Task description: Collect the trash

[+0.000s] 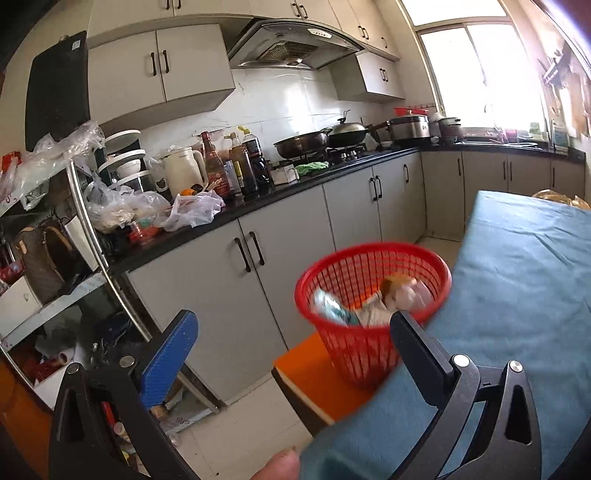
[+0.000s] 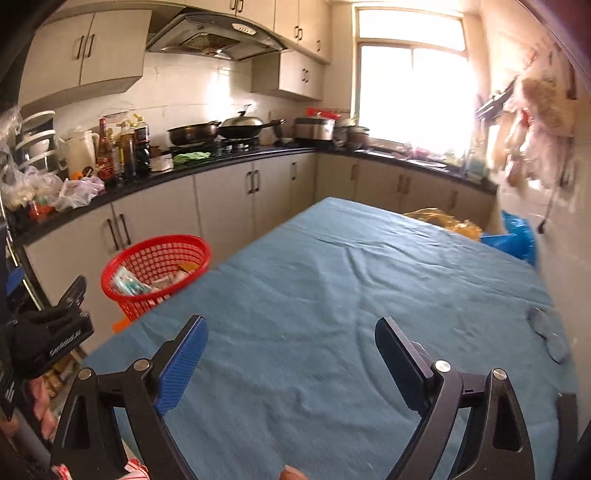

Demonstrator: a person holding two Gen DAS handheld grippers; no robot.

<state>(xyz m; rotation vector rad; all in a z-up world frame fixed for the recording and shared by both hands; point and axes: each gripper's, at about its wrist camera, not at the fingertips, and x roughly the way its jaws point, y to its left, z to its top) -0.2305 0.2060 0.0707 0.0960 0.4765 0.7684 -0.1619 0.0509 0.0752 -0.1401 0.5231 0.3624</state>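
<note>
Closest to me in the left wrist view is my left gripper (image 1: 291, 336), its jaws spread wide with nothing between them; one finger shows a blue ribbed pad (image 1: 171, 363), the other is black and reaches toward the basket. Just past it stands the red basket (image 1: 373, 258), a mesh bin resting on an orange stool (image 1: 314, 369) pressed against the edge of the table (image 1: 517, 295) with its blue cloth. Inside the basket lies the trash (image 1: 384, 299), crumpled wrappers and packets, blurred so I cannot name each piece. A fingertip of mine (image 1: 280, 463) peeks in at the bottom edge. From the right wrist view, my right gripper (image 2: 291, 332) hangs over the blue cloth, jaws also wide apart and empty, and the cloth under it is bare and wrinkled. The red basket sits to the left of the table there, near the grey cabinets (image 2: 221, 192). Beyond them runs the black counter (image 2: 229, 158), crowded with bottles (image 2: 122, 147), plastic bags (image 2: 77, 192), a white kettle (image 2: 79, 149) and woks (image 2: 221, 131) on the stove beneath the range hood (image 2: 214, 35). A yellow bag (image 2: 443, 219) and a blue bag (image 2: 517, 240) lie at the table's far end, near the bright window (image 2: 413, 96).
</note>
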